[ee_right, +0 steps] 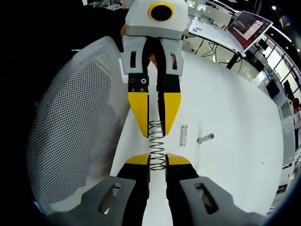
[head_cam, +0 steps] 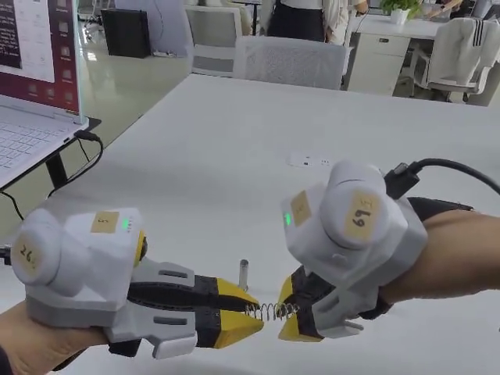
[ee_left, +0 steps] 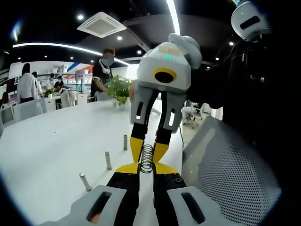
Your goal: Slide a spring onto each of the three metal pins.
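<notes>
Though amid office chairs (head_cam: pixel 293 58), white tbl (head_cam: pixel 234 141).

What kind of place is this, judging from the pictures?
Probably an open-plan office or lab: a long white table, a laptop, an office chair behind it and a ceiling air vent.

Head view: bright, even overhead room light. The white counter (head_cam: pixel 234 141) reads pale with no hard glare, and the shadows on it are faint and soft-edged. At left a laptop screen (head_cam: pixel 35 47) glows. The far room is slightly soft.

Left gripper view: the ceiling (ee_left: pixel 141 42) is dim, and the strip light (ee_left: pixel 173 16) and spot lamps (ee_left: pixel 81 17) are blown out. The right side falls into deep shadow. Strong fisheye bend at the edges.

Right gripper view: the upper left is near black. The spring (ee_right: pixel 156 146) coils are sharp at centre and the mesh chair back (ee_right: pixel 75 127) is crisp. The outer areas are stretched.
</notes>
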A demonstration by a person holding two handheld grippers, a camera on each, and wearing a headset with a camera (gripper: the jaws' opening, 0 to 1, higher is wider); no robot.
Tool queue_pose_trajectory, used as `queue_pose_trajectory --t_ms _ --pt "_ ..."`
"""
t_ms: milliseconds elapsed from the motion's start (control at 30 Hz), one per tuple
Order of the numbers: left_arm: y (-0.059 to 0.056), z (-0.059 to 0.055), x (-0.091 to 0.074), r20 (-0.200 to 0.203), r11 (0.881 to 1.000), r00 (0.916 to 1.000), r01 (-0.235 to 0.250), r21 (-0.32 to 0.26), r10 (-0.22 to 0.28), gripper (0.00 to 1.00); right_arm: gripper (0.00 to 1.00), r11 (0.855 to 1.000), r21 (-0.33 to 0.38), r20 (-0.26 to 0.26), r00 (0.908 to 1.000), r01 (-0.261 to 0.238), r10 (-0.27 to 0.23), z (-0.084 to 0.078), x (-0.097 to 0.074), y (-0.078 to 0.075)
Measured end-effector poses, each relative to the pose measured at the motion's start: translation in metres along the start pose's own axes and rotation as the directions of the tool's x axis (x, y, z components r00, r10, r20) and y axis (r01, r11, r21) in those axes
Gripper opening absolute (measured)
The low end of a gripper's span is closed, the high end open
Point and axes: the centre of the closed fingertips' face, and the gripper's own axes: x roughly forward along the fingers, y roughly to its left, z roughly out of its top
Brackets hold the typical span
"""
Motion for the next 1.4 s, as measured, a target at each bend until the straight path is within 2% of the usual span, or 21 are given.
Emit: queue_pose_trajectory --t_ms 567,1033,1400 --pt "0.003 -0.005 0.002 -0.019 1.000 0.9997 -0.014 0.012 0.015 0.03 0.09 1.000 0.010 0.028 0.9995 0.014 -0.015 0.009 -0.011 -0.003" --pt "0.002 -0.011 0.006 -0.049 0.999 0.9988 -0.006 0.036 0.007 0.02 0.09 1.000 0.018 0.073 0.9973 -0.005 0.004 0.025 -0.020 0.001" --pt "0.000 -0.013 0.009 -0.057 0.999 0.9984 0.007 0.035 -0.005 0.02 0.09 1.000 -0.001 0.070 0.9975 -0.008 0.008 0.032 -0.021 0.004"
